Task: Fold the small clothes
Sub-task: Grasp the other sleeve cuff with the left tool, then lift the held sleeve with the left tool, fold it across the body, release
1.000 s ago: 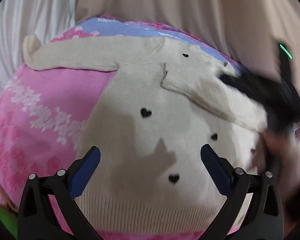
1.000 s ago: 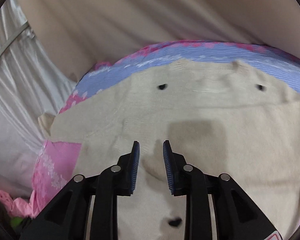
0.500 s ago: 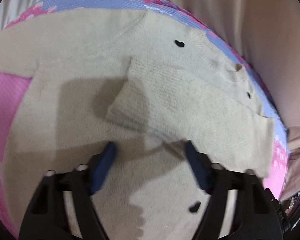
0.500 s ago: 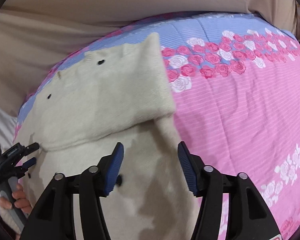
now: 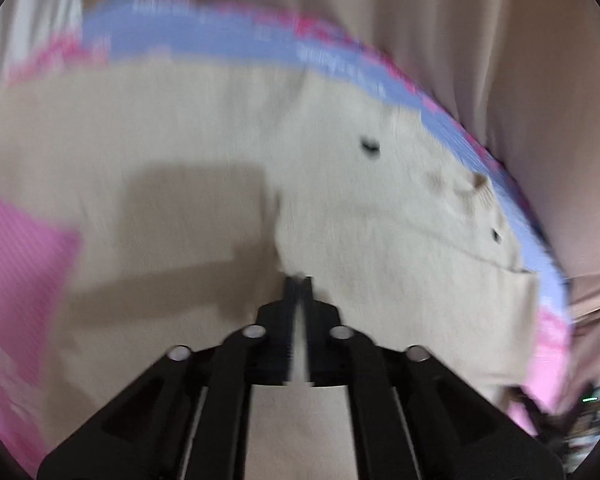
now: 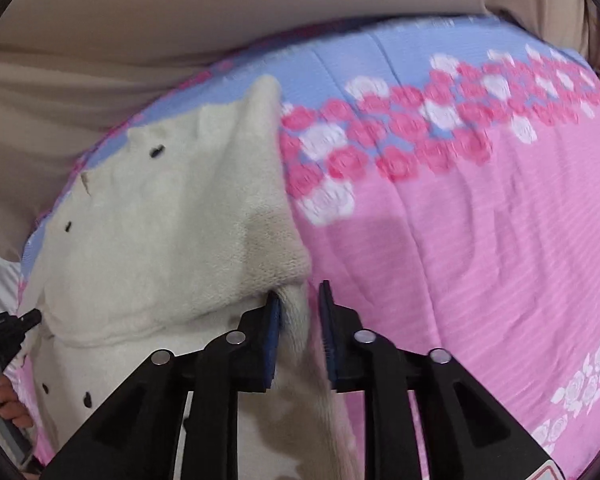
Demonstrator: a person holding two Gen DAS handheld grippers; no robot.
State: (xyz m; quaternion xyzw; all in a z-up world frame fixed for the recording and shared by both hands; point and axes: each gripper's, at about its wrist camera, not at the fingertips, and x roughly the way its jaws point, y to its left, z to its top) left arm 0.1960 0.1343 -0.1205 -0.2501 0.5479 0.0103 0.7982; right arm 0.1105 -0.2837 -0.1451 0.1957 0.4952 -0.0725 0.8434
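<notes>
Up close in the left wrist view, the left gripper (image 5: pixel 298 280) has its fingers pressed nearly together, tips at the corner of the folded-over sleeve (image 5: pixel 380 248). It looks like they're pinching that fabric, but the frame is smeared, so I can't swear there's cloth between them.

In the right wrist view, the right gripper (image 6: pixel 300 300) has its blue pads a little way apart, straddling the side edge of the cream sweater (image 6: pixel 160 240) just below where the sleeve fold starts. The knit runs through the gap between the pads; whether it's gripped I can't tell.

Everything sits on a bedspread (image 6: pixel 460 240), pink with fine stripes, with a band of pink and white roses further out and a pale blue strip along the far edge. Beyond that is plain beige draped cloth (image 6: pixel 180 12), hanging in soft folds, with some whiter cloth at the left side.

The sweater lies flat on the spread, cream and fuzzy with small black hearts (image 6: pixel 156 152) dotted over it. One sleeve is folded across the chest. The other one spreads out left in the left wrist view. At the far left of the right view, the left gripper's black body and the fingers of a hand (image 6: pixel 4 400) show at the sweater's opposite edge.
</notes>
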